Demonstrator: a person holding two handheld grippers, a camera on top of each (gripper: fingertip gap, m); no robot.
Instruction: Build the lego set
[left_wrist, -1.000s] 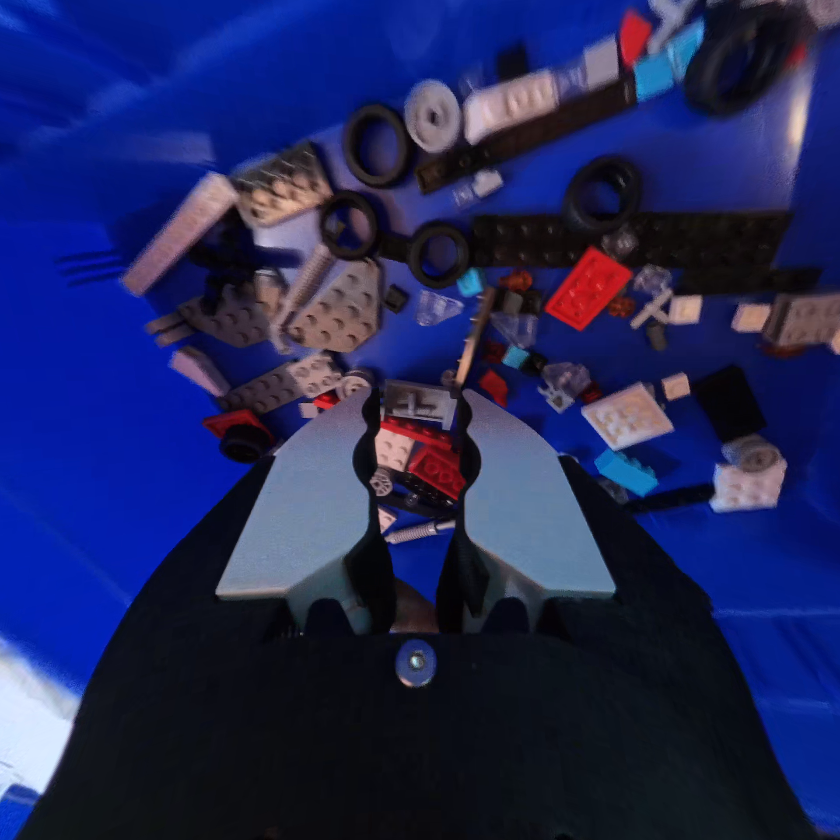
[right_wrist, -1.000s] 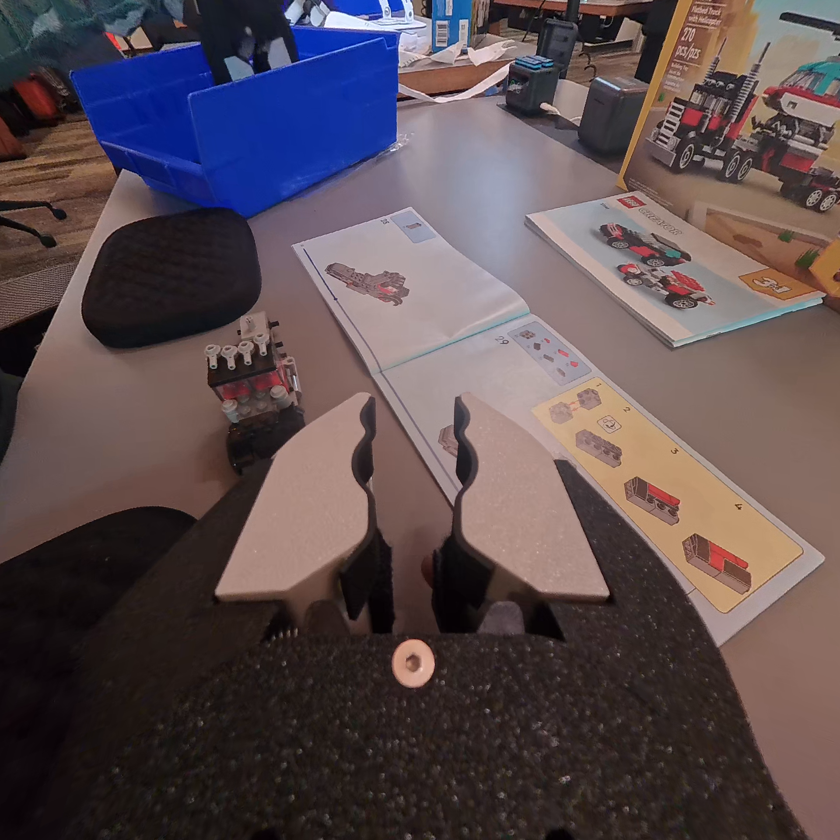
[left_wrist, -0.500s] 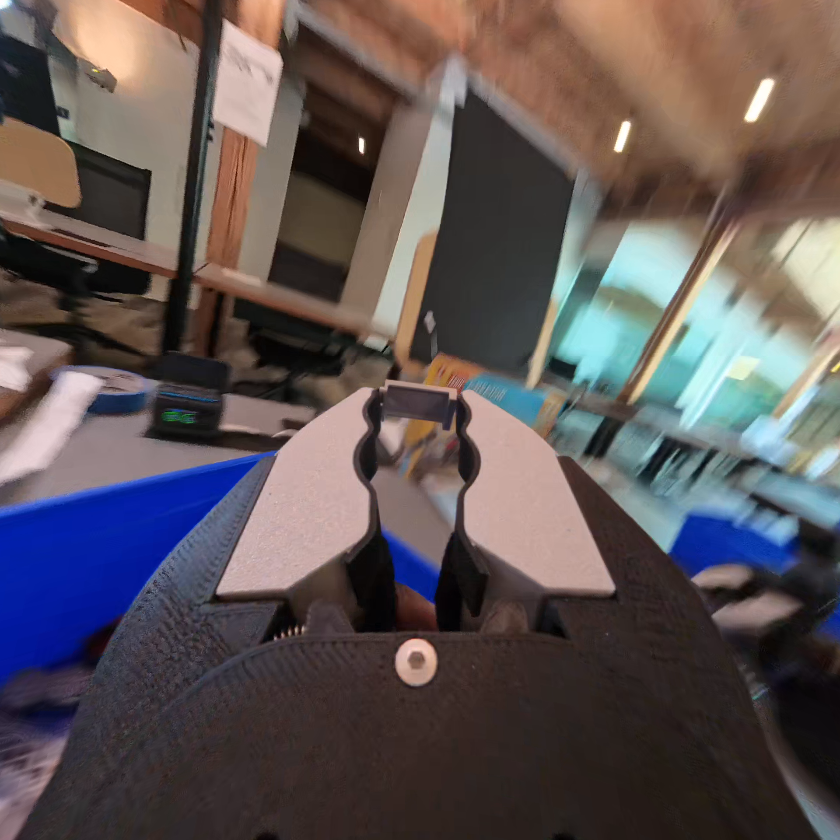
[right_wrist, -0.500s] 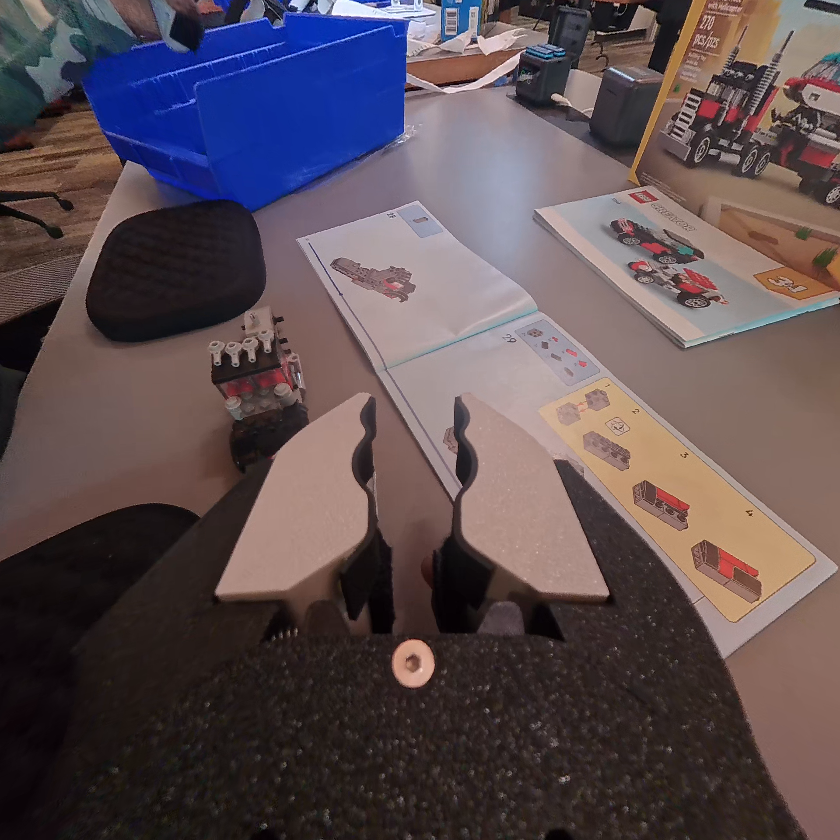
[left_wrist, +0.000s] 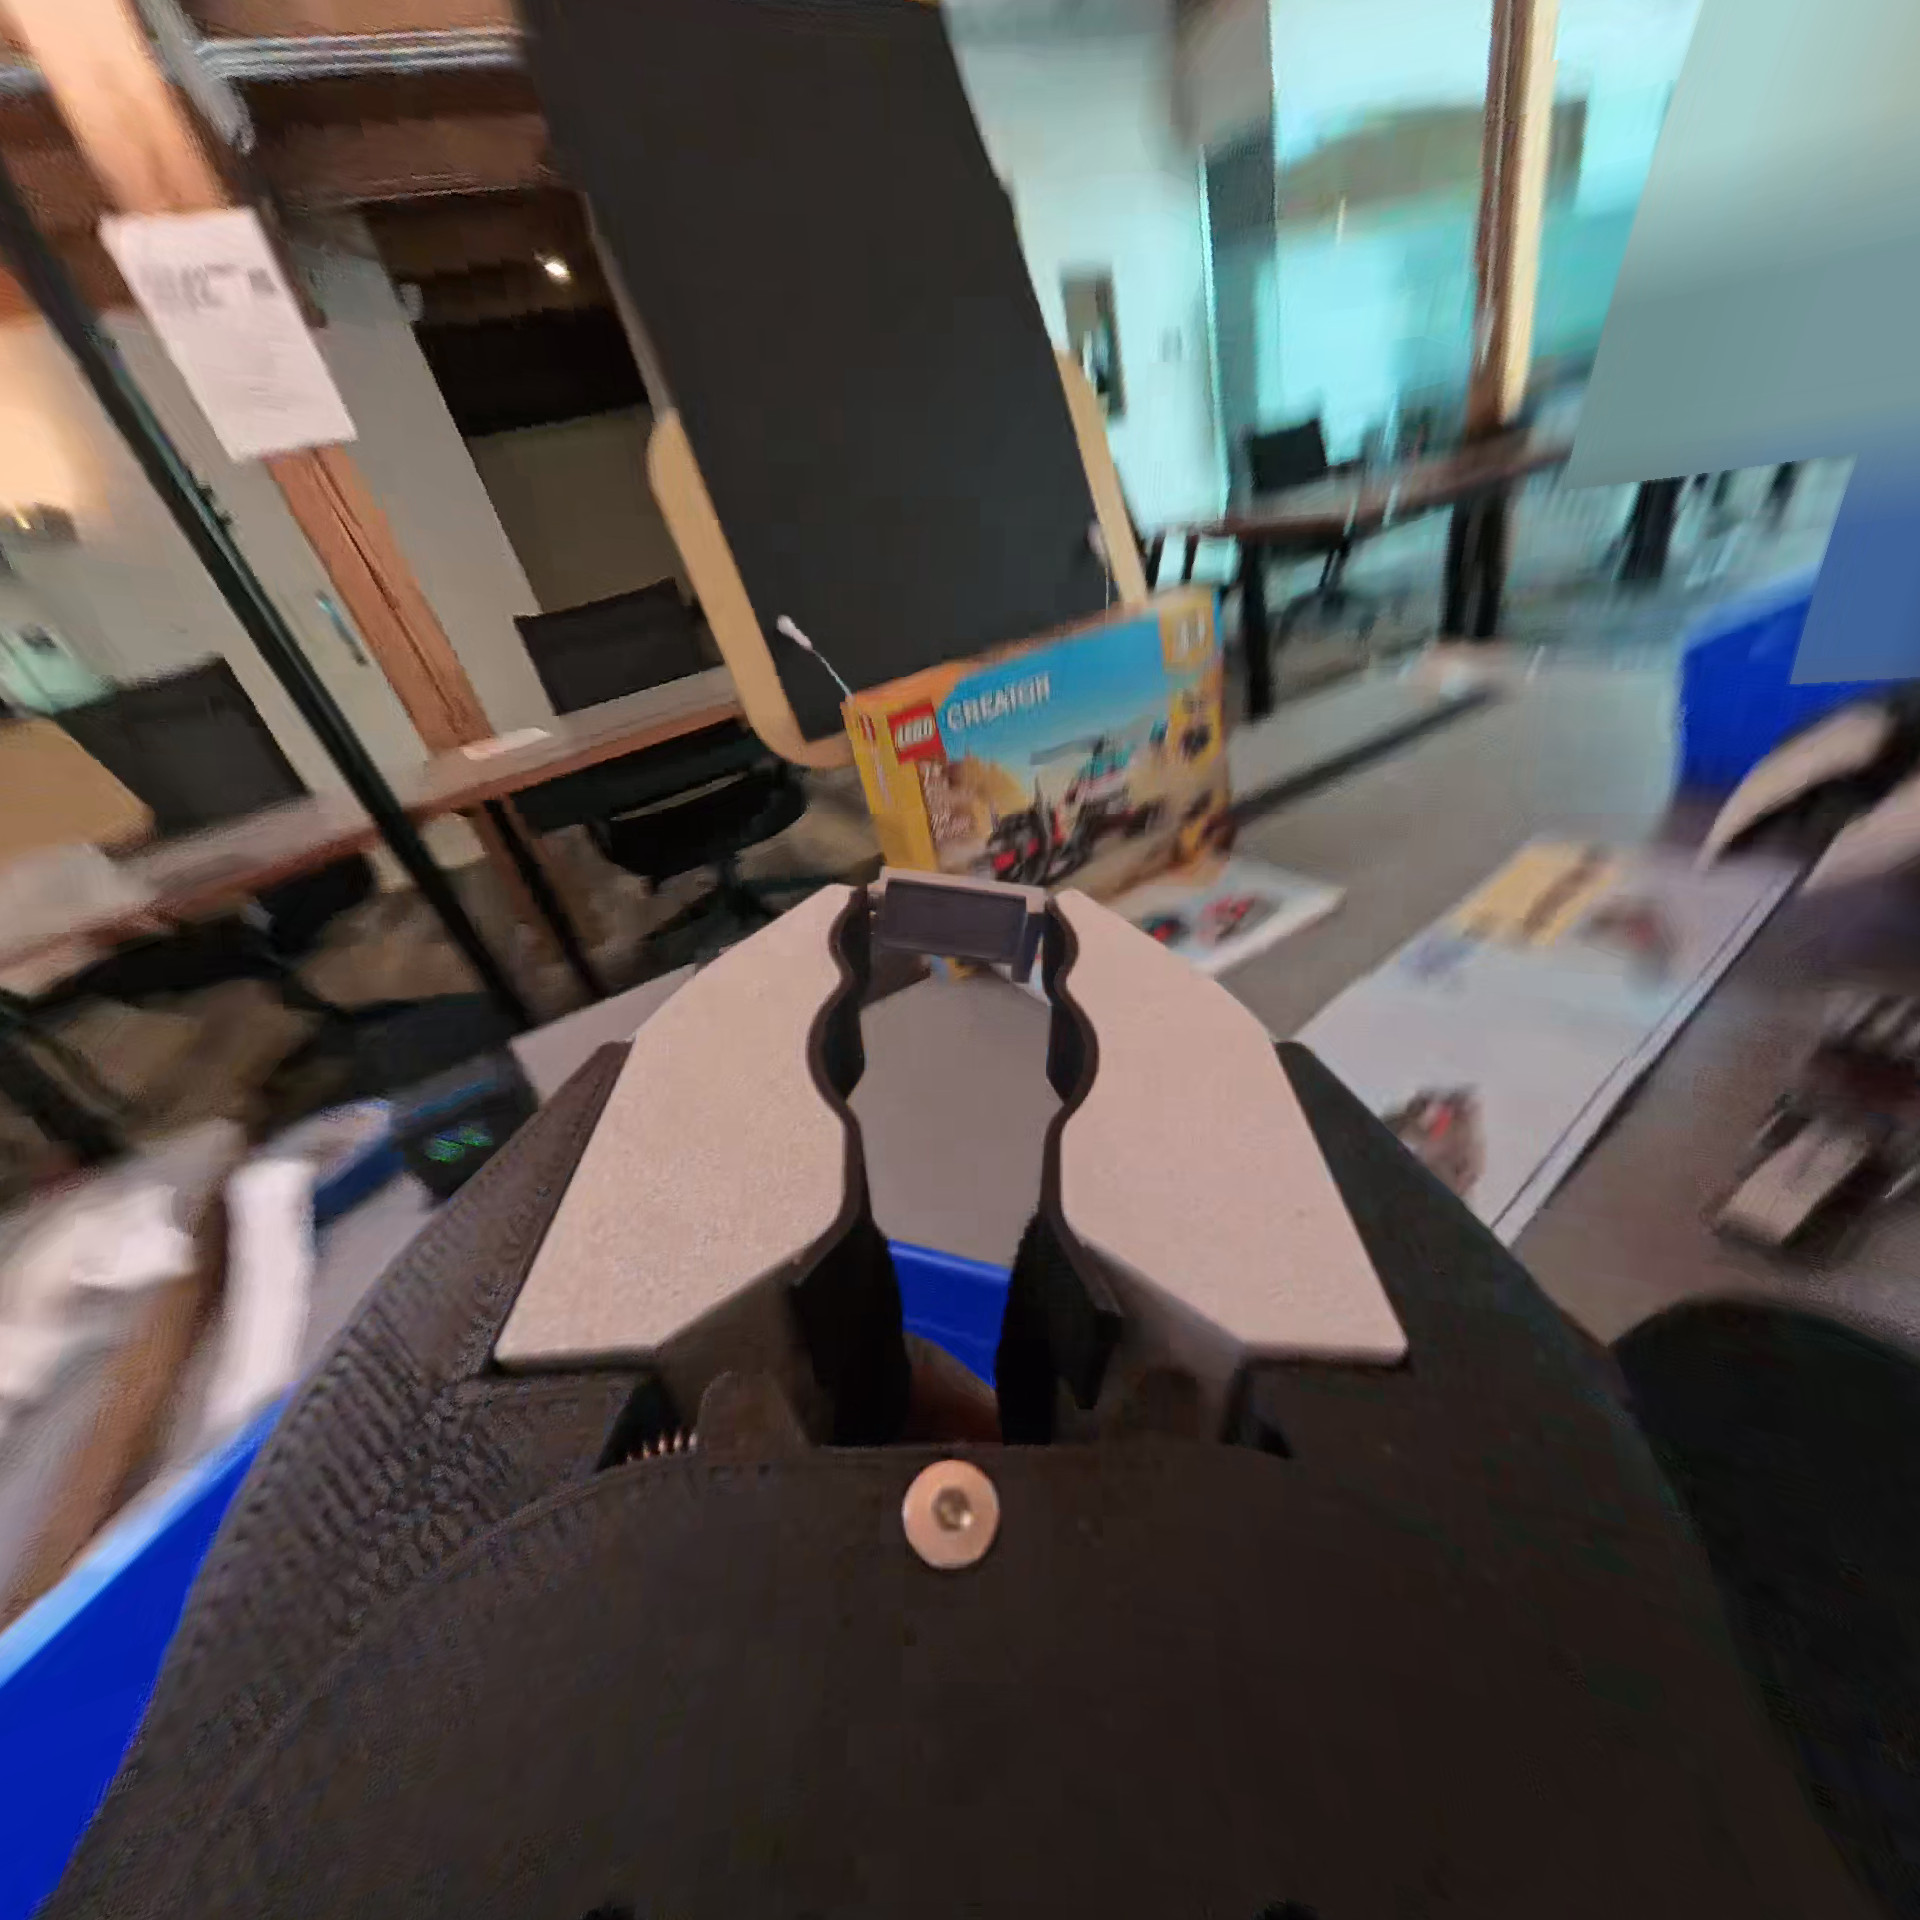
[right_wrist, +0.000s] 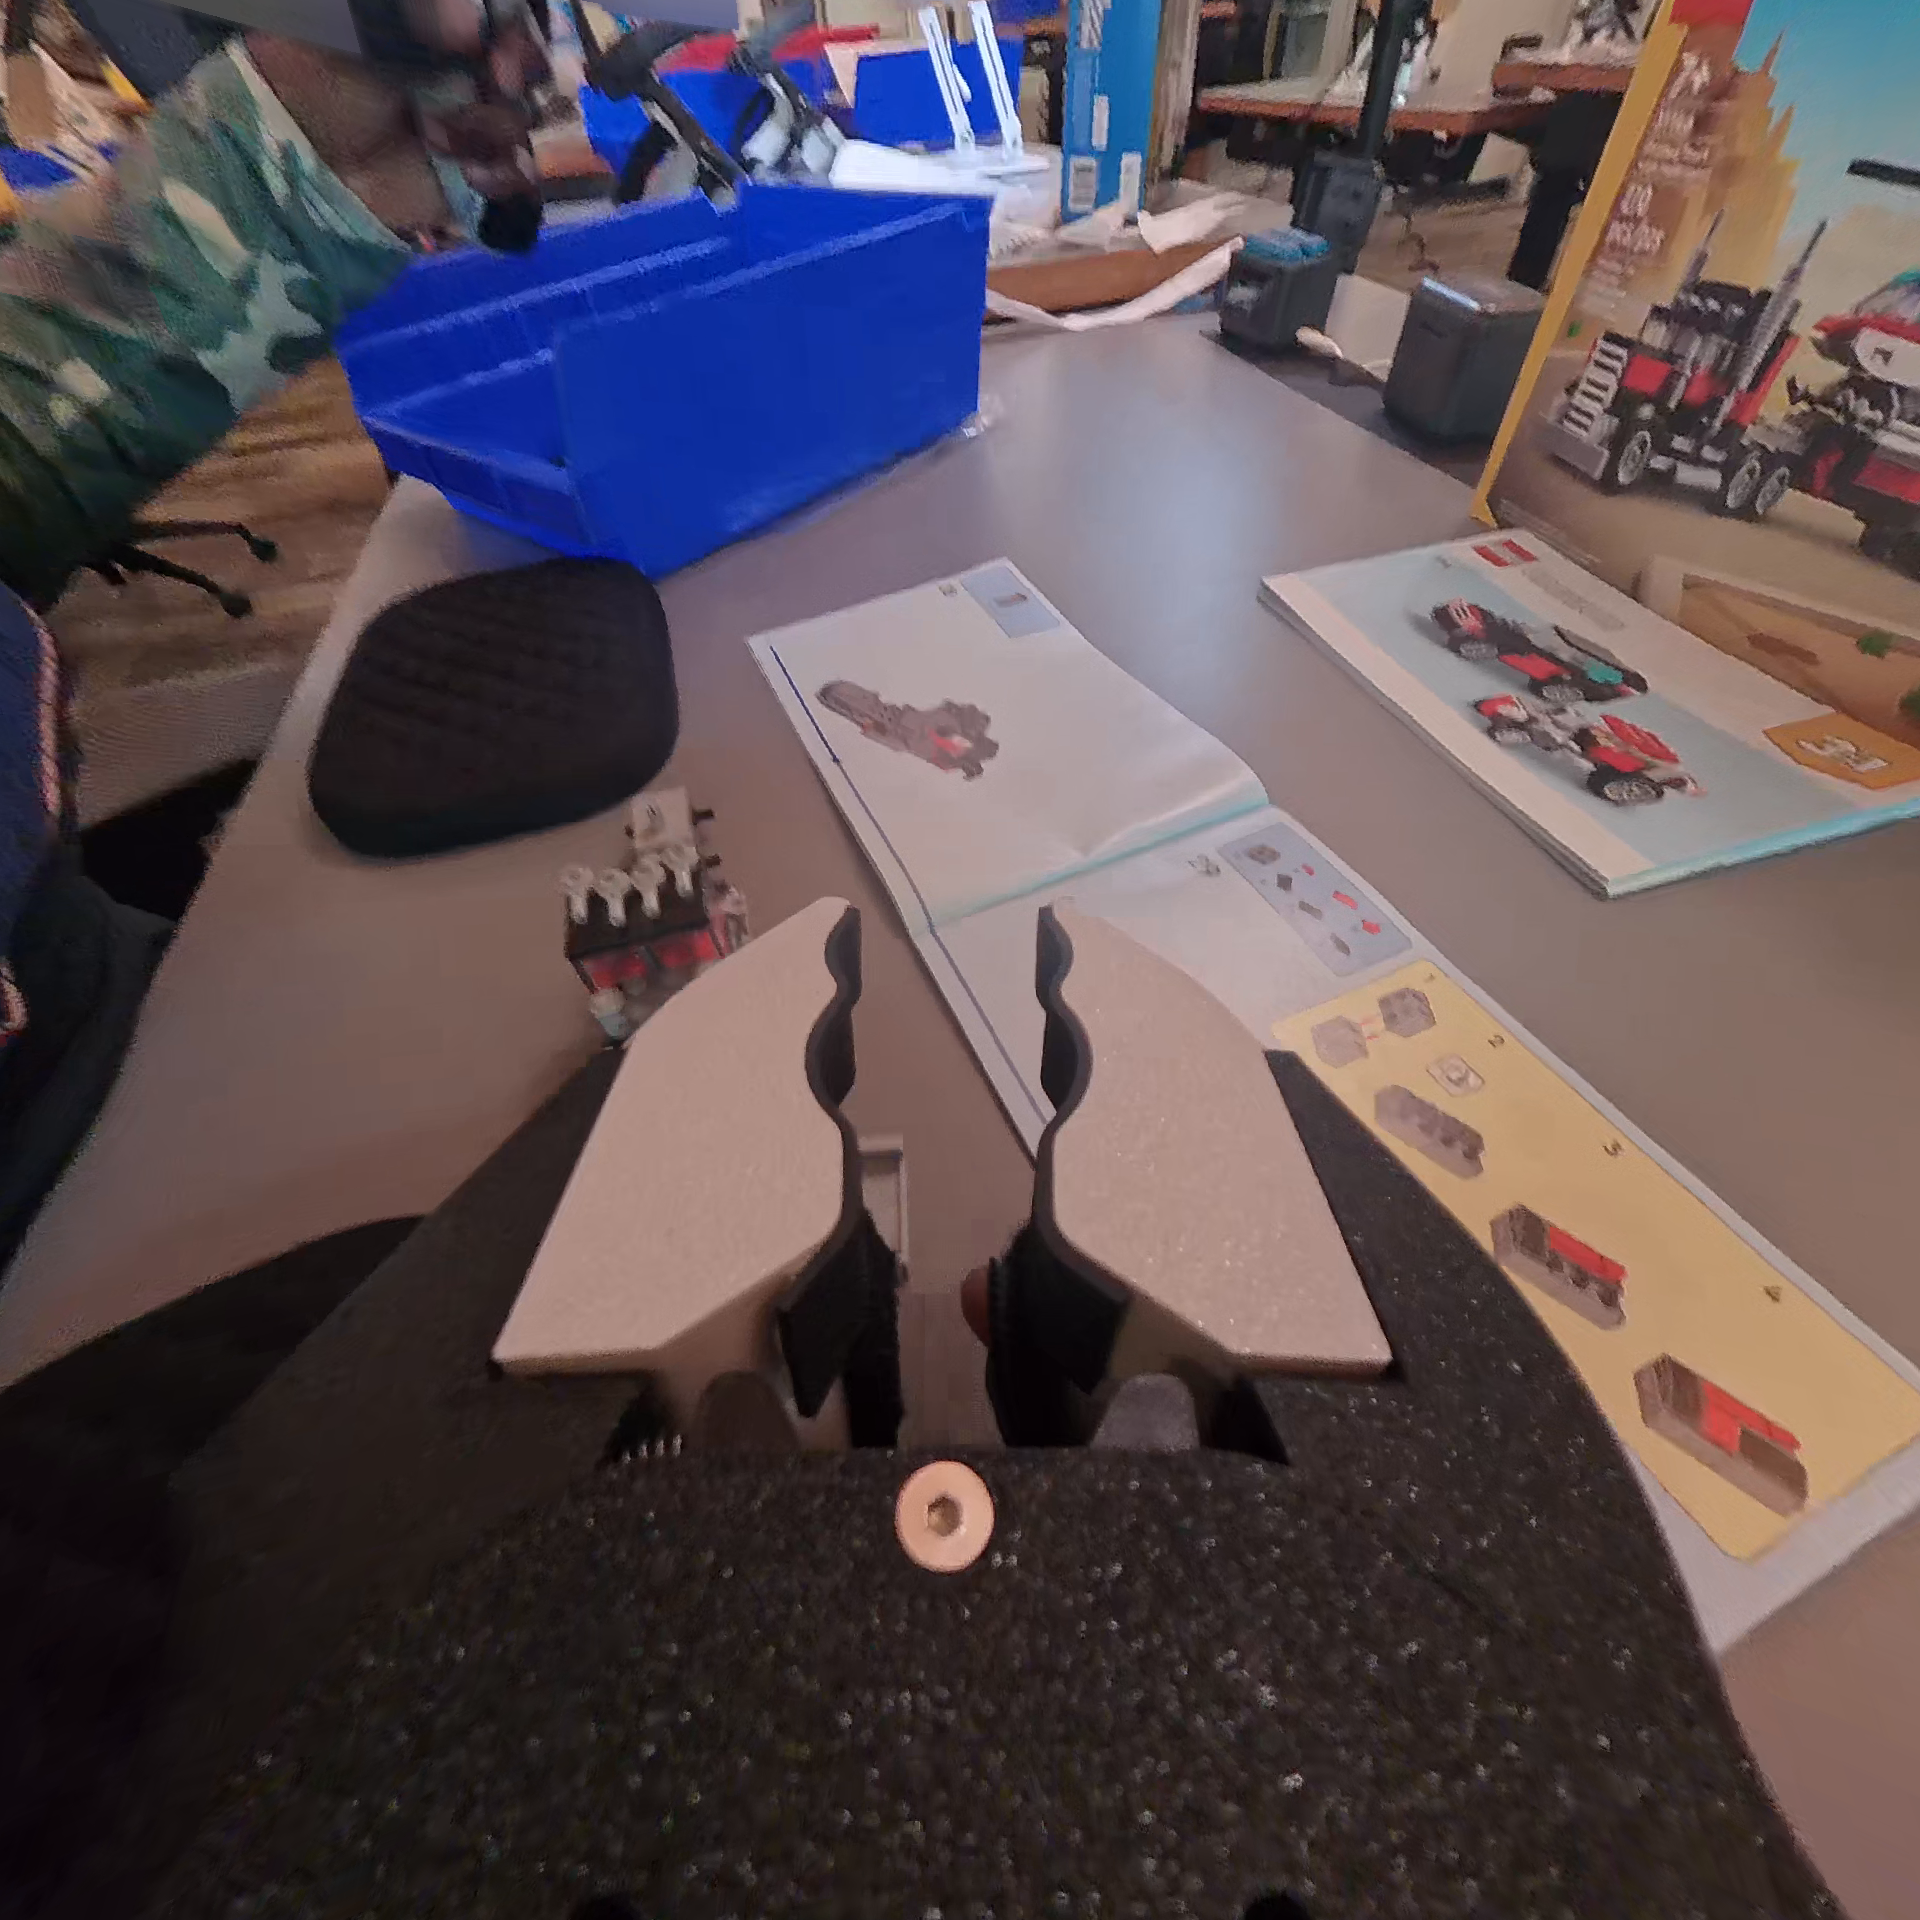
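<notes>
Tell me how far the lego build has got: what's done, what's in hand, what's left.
Done: a small partial model of black, red and grey bricks stands on the table, left of the open instruction booklet.

In hand: the left gripper is shut on a small grey piece, held up in the air over the blue bin. The right gripper is open and empty.

Left: fitting that piece; the booklet shows more steps.
</notes>
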